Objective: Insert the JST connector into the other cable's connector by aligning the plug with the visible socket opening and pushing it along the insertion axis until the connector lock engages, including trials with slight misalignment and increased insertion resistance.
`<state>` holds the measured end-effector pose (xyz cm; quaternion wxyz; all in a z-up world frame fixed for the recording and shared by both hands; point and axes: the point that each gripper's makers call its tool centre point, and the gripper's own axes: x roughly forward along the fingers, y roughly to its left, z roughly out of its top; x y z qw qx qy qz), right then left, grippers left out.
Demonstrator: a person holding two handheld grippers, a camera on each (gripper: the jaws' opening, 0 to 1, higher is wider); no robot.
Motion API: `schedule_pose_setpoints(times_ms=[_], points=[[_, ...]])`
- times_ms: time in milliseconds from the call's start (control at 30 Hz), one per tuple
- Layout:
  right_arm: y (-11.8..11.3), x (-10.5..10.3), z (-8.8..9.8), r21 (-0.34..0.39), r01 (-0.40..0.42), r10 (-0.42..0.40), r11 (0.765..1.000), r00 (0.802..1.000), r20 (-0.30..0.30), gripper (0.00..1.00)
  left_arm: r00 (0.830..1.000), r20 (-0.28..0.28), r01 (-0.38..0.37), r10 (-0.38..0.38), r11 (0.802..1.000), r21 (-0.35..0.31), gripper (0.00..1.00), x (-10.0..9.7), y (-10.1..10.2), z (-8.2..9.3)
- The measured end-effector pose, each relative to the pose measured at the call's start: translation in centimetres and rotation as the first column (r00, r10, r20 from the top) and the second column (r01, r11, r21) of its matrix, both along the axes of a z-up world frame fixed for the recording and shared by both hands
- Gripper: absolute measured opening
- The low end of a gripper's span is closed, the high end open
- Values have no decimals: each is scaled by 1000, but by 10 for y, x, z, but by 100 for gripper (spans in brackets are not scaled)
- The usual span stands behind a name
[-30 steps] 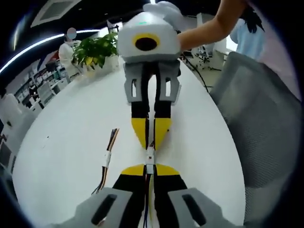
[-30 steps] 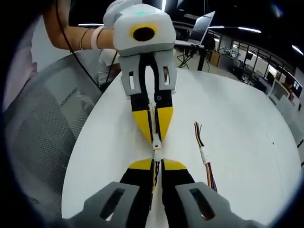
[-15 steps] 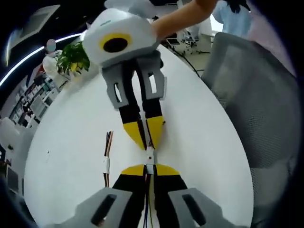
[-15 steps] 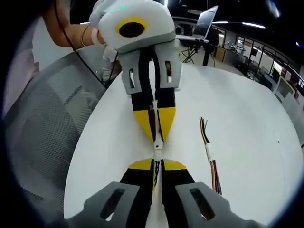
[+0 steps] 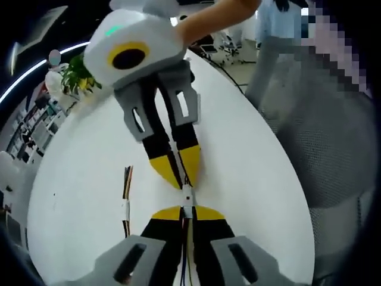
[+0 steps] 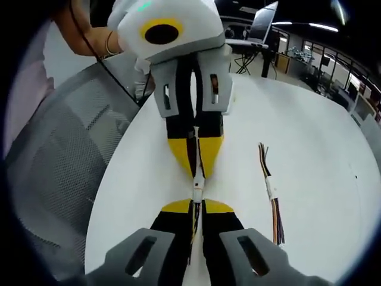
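Pinching each small, light JST connector (image 5: pixel 187 202) near its housing, we keep left gripper (image 5: pixel 187 210) & right gripper (image 6: pixel 197 202) clamped; wires floppy.

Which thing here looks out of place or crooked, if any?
Nothing looks damaged. The two white connectors meet tip to tip between the left gripper and the right gripper, roughly in line. A spare cable lies loose on the white table beside them.

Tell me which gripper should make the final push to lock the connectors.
Either, probably: left gripper and right gripper face tip to tip, each shut on its white connector. I'd push with the right, bracing the left.
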<state>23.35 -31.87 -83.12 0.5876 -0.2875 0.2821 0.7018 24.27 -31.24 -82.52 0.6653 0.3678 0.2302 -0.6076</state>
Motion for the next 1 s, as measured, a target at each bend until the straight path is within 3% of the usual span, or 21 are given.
schedule_pose_setpoints(times_ms=[300,367,433,500,533,600,1000], points=[[-3,-4,0,-3,7,-7,1000,999,-33,1,998,-50,-26,25,999,-28,0,-5,-3,0],[-3,-6,-2,-12,3,-3,1000,999,-37,2,994,-90,-56,54,998,-26,0,-8,-4,-2],[-2,-8,-3,-20,-1,1,1000,999,-36,2,996,-81,-42,41,999,-21,0,-9,-4,-3],[7,-11,3,20,-8,9,1000,998,-64,2,996,-86,-31,29,999,-33,0,-12,-8,-1],[2,-9,0,-16,-16,15,1000,999,-34,2,998,-60,-16,15,1000,-9,0,-10,-5,-1],[2,-10,-1,-20,-20,20,1000,999,-30,2,997,-70,-20,19,1000,-8,0,-11,-5,-2],[1,-5,4,-4,-12,12,1000,1000,-5,1,998,-51,-32,31,999,-29,0,-5,-3,2]])
